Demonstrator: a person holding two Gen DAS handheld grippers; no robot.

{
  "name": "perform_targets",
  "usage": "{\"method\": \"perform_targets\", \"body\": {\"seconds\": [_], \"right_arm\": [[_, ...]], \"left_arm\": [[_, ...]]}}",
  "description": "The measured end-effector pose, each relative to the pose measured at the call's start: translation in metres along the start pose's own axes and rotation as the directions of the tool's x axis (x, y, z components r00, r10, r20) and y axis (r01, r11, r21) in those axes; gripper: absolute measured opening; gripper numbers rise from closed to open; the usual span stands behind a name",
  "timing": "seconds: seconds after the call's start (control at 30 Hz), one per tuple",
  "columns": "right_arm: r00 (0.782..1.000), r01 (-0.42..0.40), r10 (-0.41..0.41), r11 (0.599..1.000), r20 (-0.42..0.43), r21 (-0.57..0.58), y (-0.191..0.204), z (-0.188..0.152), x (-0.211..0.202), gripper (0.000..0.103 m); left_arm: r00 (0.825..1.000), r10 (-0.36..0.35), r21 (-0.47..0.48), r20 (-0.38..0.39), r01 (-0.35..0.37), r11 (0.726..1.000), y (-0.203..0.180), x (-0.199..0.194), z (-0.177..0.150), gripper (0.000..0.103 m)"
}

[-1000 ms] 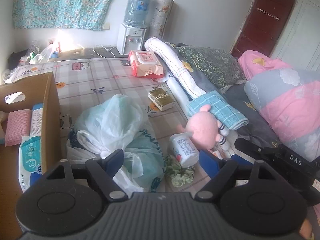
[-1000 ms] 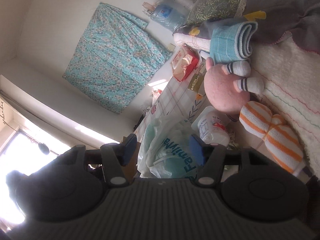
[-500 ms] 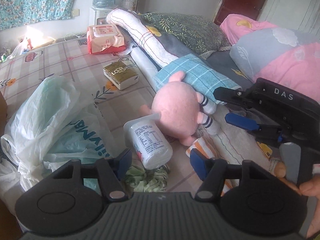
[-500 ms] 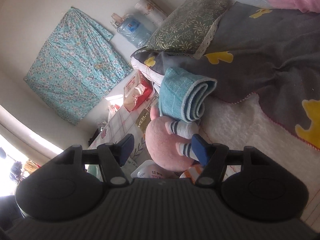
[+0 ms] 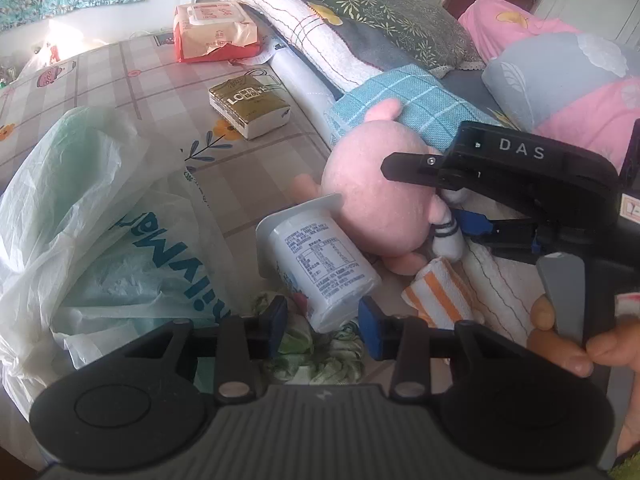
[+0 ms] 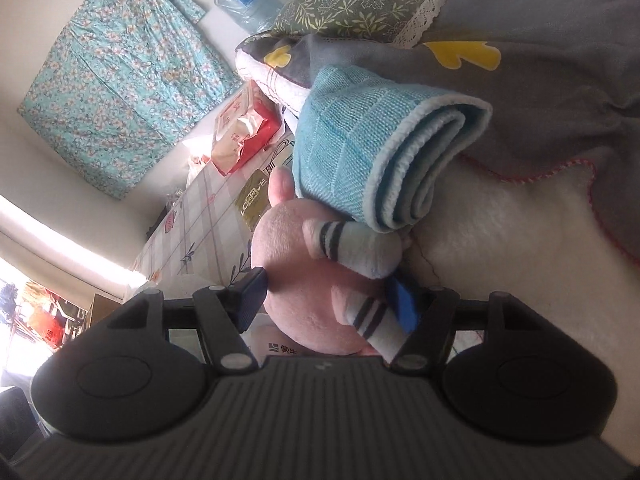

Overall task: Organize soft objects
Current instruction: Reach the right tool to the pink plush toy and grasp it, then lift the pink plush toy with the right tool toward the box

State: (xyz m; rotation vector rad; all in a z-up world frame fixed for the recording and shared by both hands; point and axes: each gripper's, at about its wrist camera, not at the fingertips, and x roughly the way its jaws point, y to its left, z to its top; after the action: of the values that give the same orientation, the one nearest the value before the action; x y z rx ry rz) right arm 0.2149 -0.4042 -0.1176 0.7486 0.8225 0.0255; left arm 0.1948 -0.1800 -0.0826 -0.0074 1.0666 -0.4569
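Observation:
A pink plush toy [image 5: 376, 196] with striped legs lies on the bed against a rolled blue checked towel [image 5: 412, 104]. In front of it lie a white labelled bottle [image 5: 320, 264], an orange-striped cloth [image 5: 440, 292] and a crumpled green fabric [image 5: 320, 352]. My left gripper [image 5: 323, 324] is closing, its pads either side of the bottle's near end, a gap still showing on the left. My right gripper [image 6: 328, 300] is opening, straddling the plush toy [image 6: 288, 240] below the towel [image 6: 360, 140]. Its right pad lies against a striped leg [image 6: 372, 320]. In the left wrist view, the right gripper [image 5: 440, 196] reaches in from the right.
A white and green plastic bag [image 5: 100, 200] fills the left. Further back lie a gold tissue pack [image 5: 250, 106] and a red wipes pack [image 5: 216, 32]. A leaf-patterned pillow [image 5: 392, 16], a grey blanket [image 6: 540, 80] and a pink-and-grey quilt [image 5: 568, 92] crowd the right. A hand [image 5: 560, 344] holds the right gripper.
My left gripper came down and right over the bottle and its jaws narrowed; the cardboard box left its view. My right gripper closed in on the plush toy, which now sits between its fingers.

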Motion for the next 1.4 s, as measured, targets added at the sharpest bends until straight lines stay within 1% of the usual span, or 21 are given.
{"method": "perform_targets", "body": {"seconds": [0.13,0.33,0.47,0.63,0.77,0.9,1.1,1.17,1.3,1.4], "right_arm": [[1.0,0.003,-0.003,1.0,-0.005,-0.021,0.005,0.002,0.004,0.067],[1.0,0.009,-0.008,0.998,0.016,-0.062,0.008,-0.002,0.0,0.058],[1.0,0.009,-0.007,0.997,0.028,-0.082,0.011,-0.003,-0.005,0.056],[0.998,-0.004,0.011,0.993,0.058,-0.12,0.02,-0.005,-0.023,0.055],[0.996,-0.018,0.034,0.982,0.081,-0.188,0.03,-0.008,-0.043,0.055],[0.995,-0.013,0.042,0.957,0.093,-0.288,0.041,-0.013,-0.068,0.056],[0.996,0.017,0.023,0.907,0.09,-0.421,0.049,-0.034,-0.101,0.056],[0.996,0.033,0.008,0.885,0.088,-0.464,0.051,-0.046,-0.109,0.056],[0.996,0.064,-0.02,0.84,0.086,-0.54,0.056,-0.068,-0.112,0.056],[0.994,0.099,-0.05,0.792,0.097,-0.602,0.063,-0.087,-0.11,0.057]], "left_arm": [[1.0,-0.006,-0.005,-0.003,0.006,1.0,0.0,0.001,0.0,0.04],[1.0,-0.002,-0.005,-0.002,0.002,1.0,-0.002,0.002,-0.001,0.039],[1.0,-0.001,-0.006,0.002,0.001,1.0,-0.002,-0.001,-0.003,0.039],[1.0,0.004,-0.01,0.012,-0.004,1.0,0.0,-0.007,-0.006,0.039],[1.0,0.001,-0.023,0.018,0.0,1.0,0.002,-0.013,-0.008,0.039],[0.999,-0.025,-0.048,0.041,0.027,0.998,0.007,-0.028,-0.01,0.04],[0.993,-0.056,-0.093,0.106,0.066,0.993,0.014,-0.061,-0.011,0.048],[0.989,-0.068,-0.112,0.128,0.083,0.99,0.016,-0.07,-0.011,0.05],[0.98,-0.083,-0.137,0.18,0.109,0.985,0.018,-0.089,-0.012,0.056],[0.974,-0.079,-0.144,0.213,0.111,0.983,0.018,-0.097,-0.014,0.057]]}}
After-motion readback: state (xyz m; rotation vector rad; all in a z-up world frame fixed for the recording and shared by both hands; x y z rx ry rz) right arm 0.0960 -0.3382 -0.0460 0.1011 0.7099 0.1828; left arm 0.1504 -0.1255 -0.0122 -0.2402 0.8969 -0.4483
